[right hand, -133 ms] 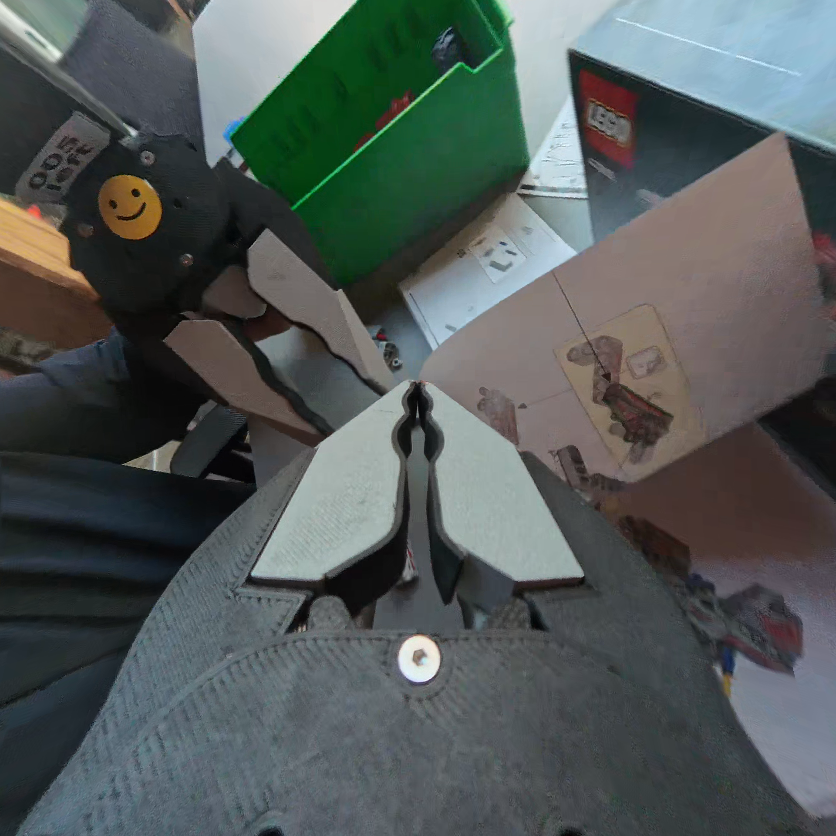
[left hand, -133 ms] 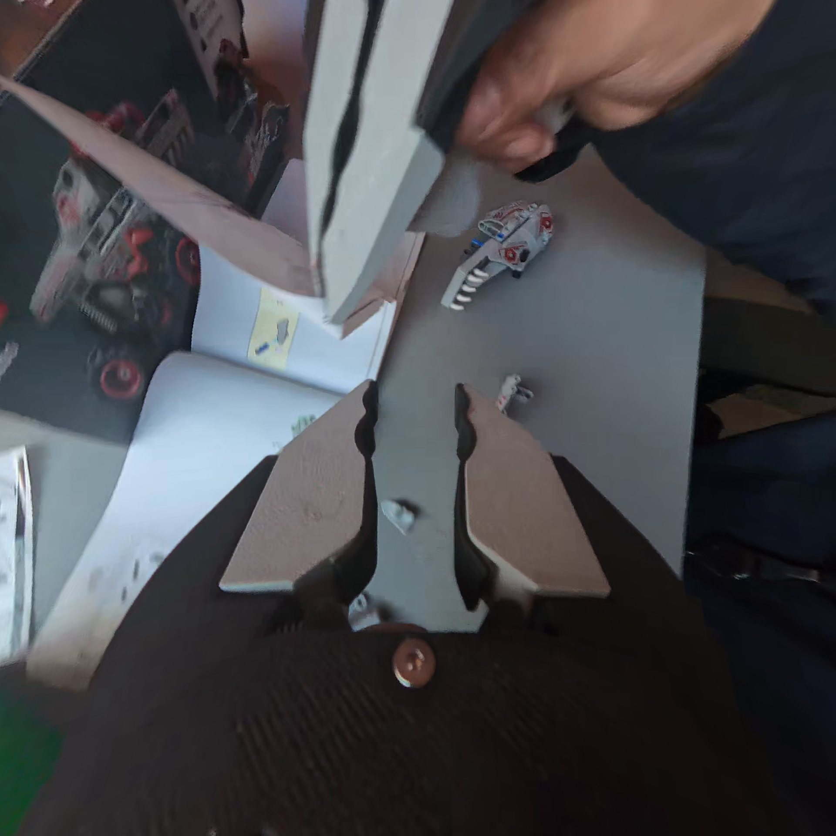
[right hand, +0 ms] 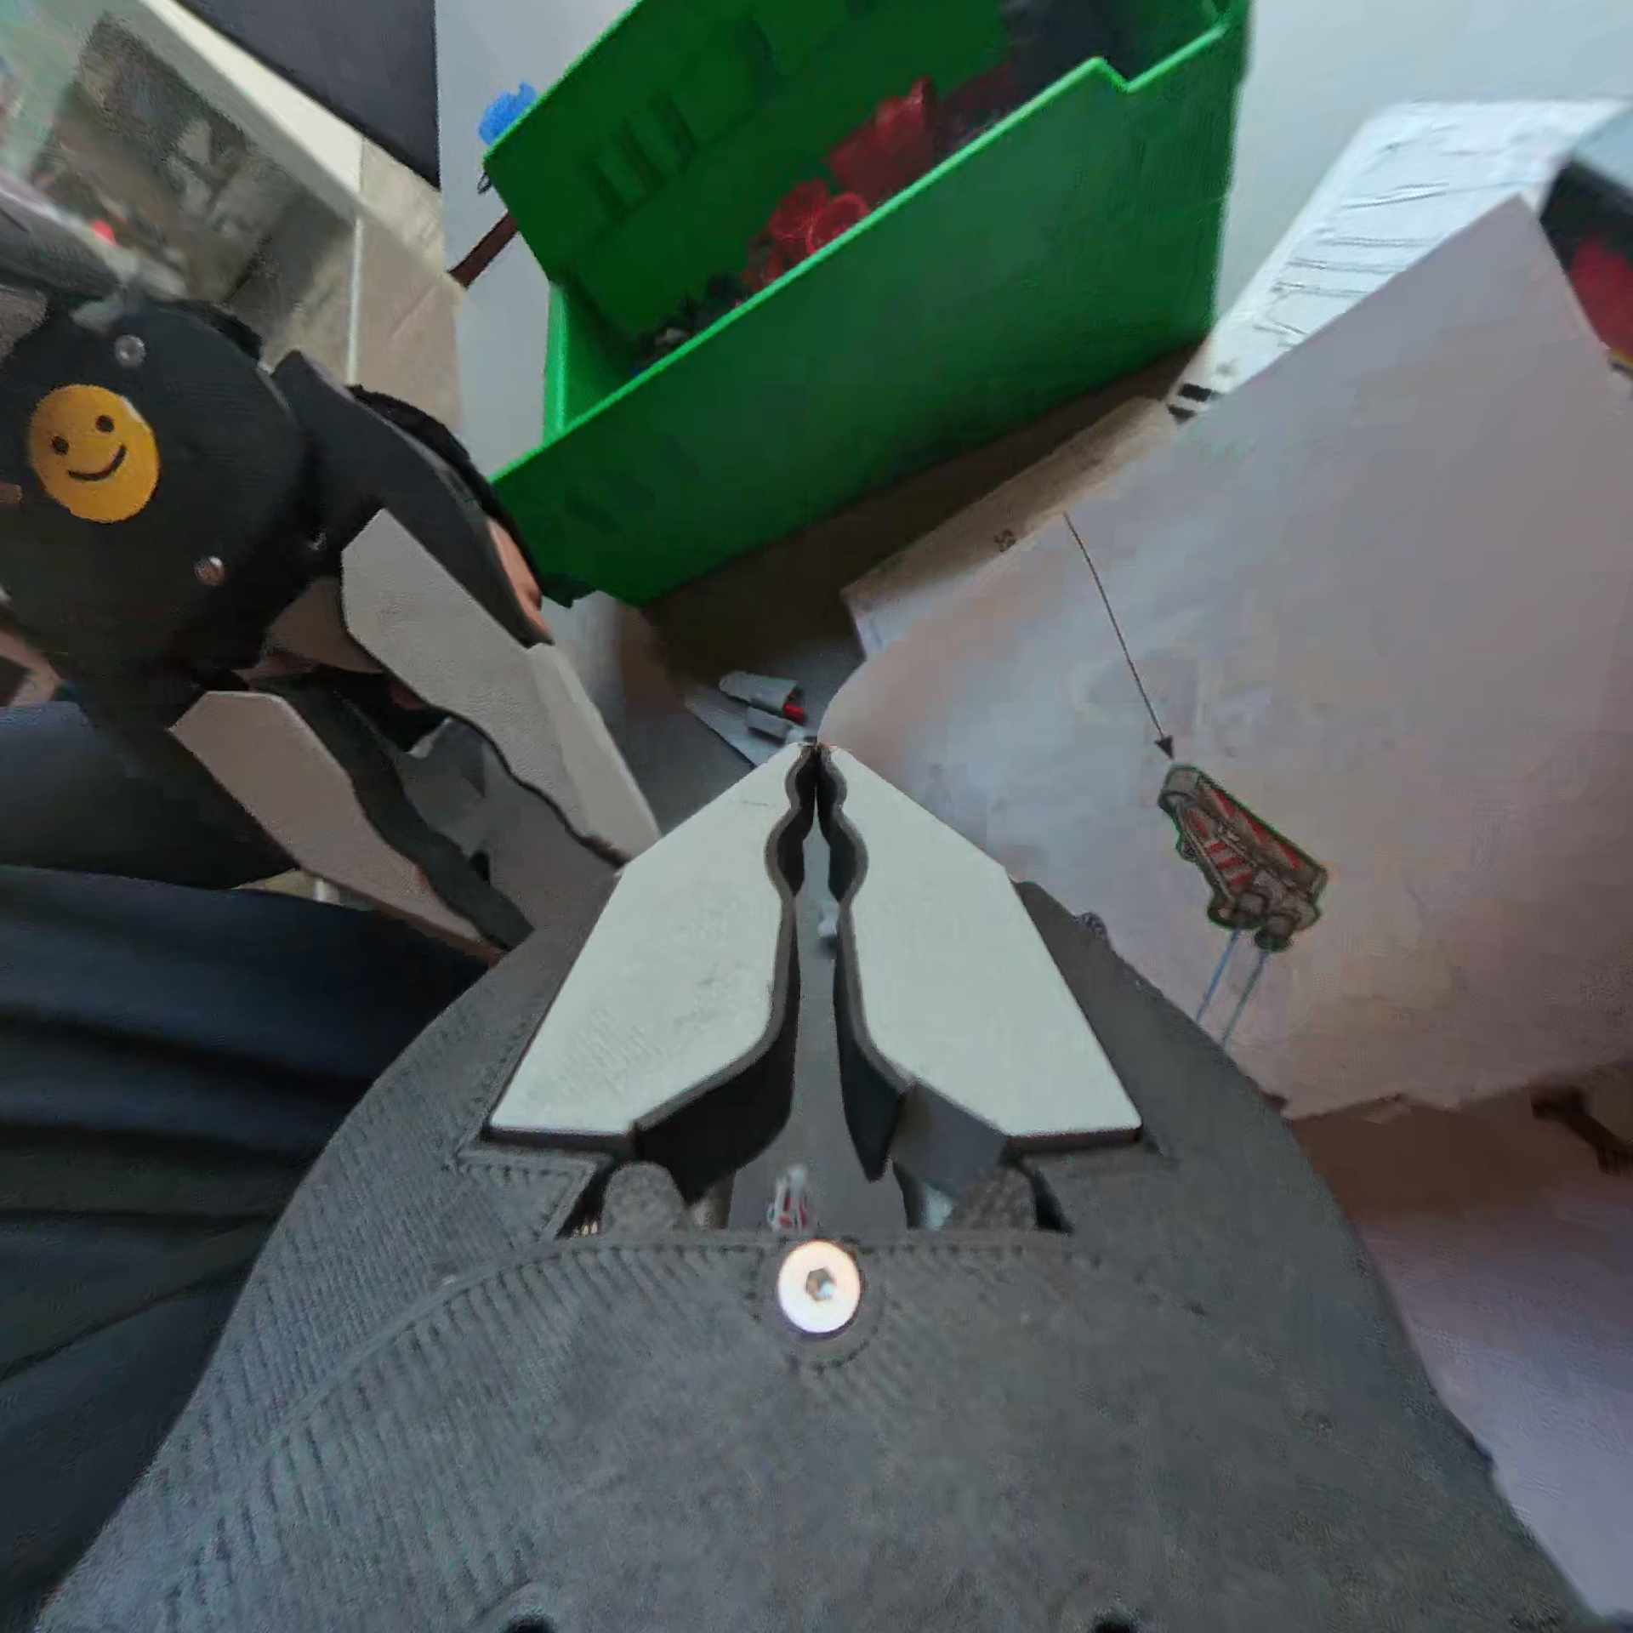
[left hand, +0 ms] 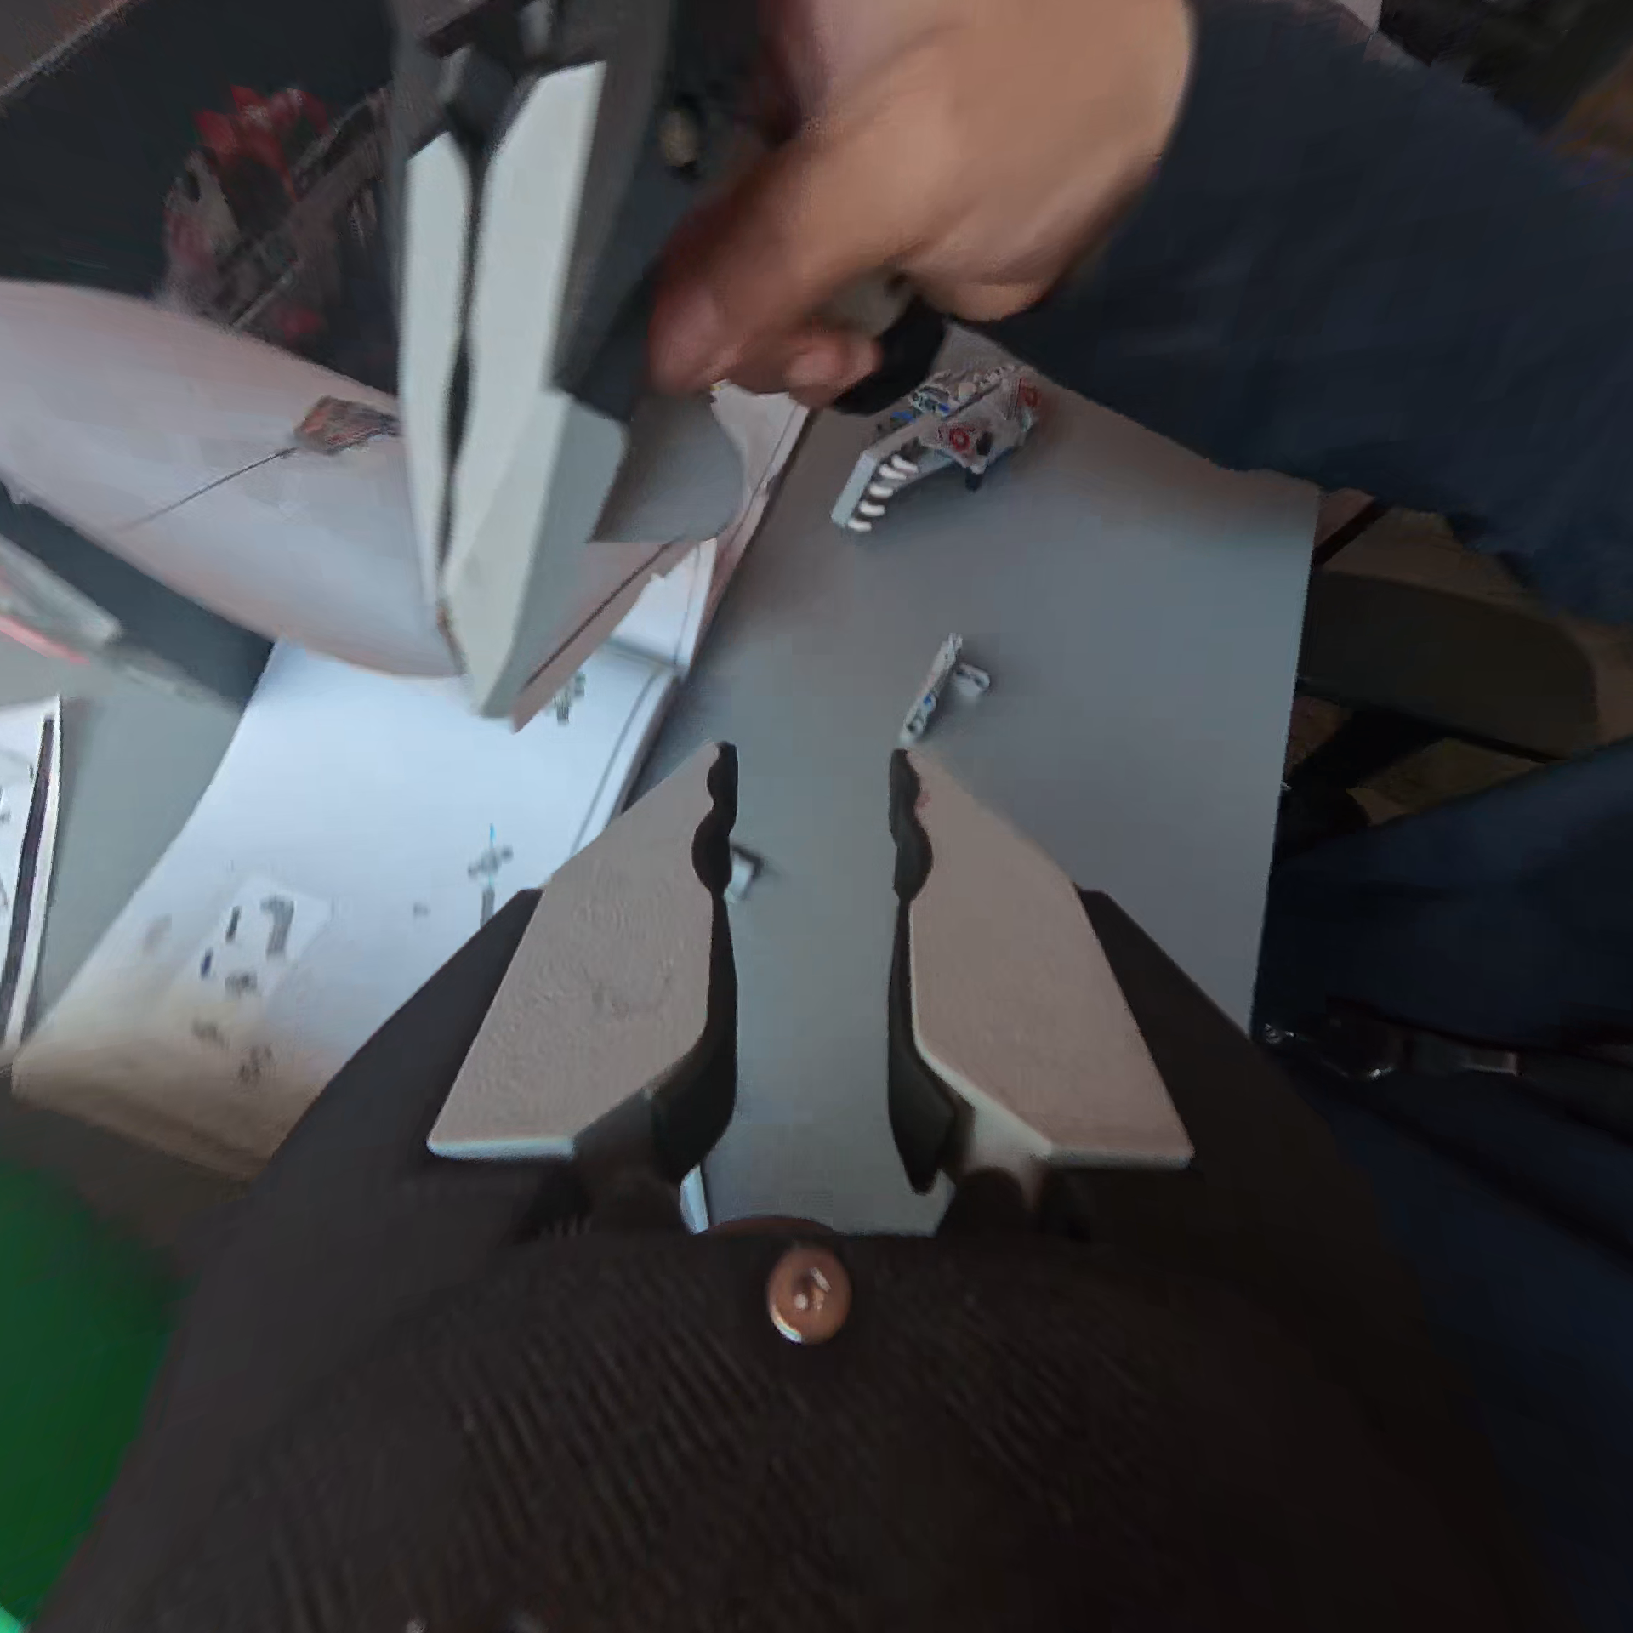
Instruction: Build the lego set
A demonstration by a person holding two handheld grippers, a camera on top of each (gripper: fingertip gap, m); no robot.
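The instruction page (right hand: 1325, 707), pinched at its corner by the right gripper (right hand: 815, 751), has been lifted further and turned. In the left wrist view, the right gripper (left hand: 459, 610) has dropped lower and nearer. Both views are now blurrier.

A green plastic bin (right hand: 884, 398) stands open-topped on a grey tabletop (left hand: 1060, 619), its front wall lower than its back wall. Just behind the bin's far left corner a small blue object (right hand: 506, 110) pokes out, too blurred to identify. Further to the left of the bin stands pale white furniture (right hand: 292, 168). On the near left of the bin, off the table's edge, dark navy clothing (right hand: 177, 972) fills the frame.
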